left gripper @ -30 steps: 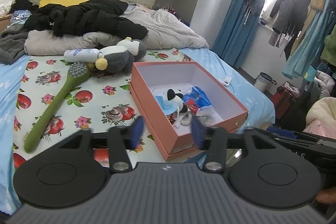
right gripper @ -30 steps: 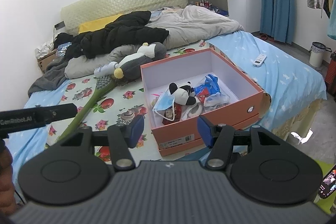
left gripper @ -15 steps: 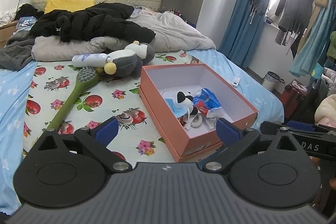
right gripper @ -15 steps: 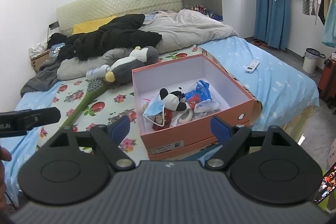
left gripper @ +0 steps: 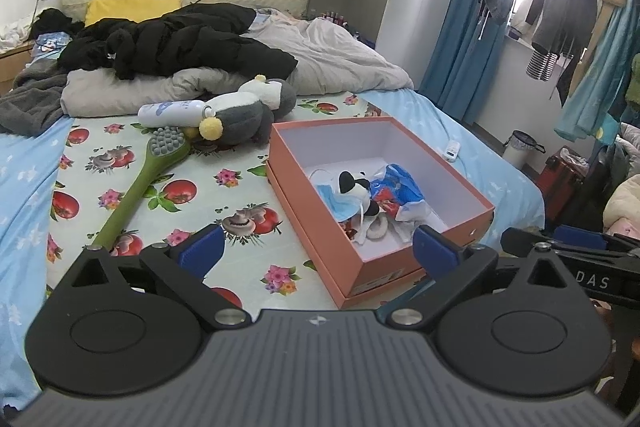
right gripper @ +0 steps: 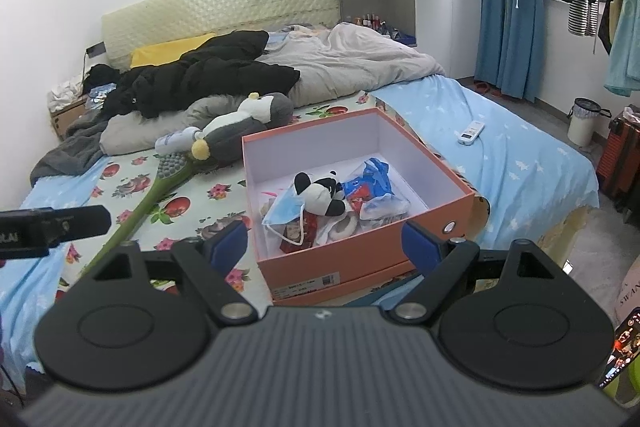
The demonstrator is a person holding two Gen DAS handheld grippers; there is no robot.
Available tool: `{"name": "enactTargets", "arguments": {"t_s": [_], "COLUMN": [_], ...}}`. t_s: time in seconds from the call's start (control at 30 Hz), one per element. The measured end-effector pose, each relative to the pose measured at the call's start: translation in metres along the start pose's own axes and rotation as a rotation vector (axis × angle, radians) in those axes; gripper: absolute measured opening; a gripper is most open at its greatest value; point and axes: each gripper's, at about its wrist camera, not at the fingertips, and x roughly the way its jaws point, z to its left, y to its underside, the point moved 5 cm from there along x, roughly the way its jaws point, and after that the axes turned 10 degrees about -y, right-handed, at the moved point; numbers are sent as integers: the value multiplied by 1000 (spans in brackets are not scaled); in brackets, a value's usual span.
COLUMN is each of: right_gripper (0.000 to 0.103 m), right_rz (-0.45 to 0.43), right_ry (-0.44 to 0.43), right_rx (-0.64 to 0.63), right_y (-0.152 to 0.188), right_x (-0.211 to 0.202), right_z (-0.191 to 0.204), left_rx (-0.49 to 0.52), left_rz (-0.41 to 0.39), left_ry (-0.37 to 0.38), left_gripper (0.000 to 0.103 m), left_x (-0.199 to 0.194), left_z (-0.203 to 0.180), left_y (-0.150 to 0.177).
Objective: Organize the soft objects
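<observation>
Orange cardboard box (right gripper: pixel 352 259) sits open on the fruit-print sheet (left gripper: pixel 224 187), and I see a small panda plush (right gripper: pixel 320 193), a blue face mask (right gripper: pixel 286 207) and a blue snack packet (right gripper: pixel 370 183) lying inside it. My left gripper (left gripper: pixel 316 251) and right gripper (right gripper: pixel 322 243) have both just spread their jaws wide, nothing between them, short of the box. Beyond it a grey penguin plush (left gripper: pixel 244 115) lies against a white bottle (left gripper: pixel 172 111), with a green long-handled brush (left gripper: pixel 140 183) just beside them.
</observation>
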Motion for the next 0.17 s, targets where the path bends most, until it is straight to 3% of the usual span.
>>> {"name": "enactTargets", "arguments": {"t_s": [0.17], "right_gripper": [86], "right_rz": [4], "right_ry": [-3], "right_rx": [1], "right_y": [0], "right_x": [0], "right_z": [0], "left_rx": [7], "left_rz": [-5], "left_ry": [-5], "left_gripper": [102], "left_x": [0], "left_z": [-1], "left_y": [0]}}
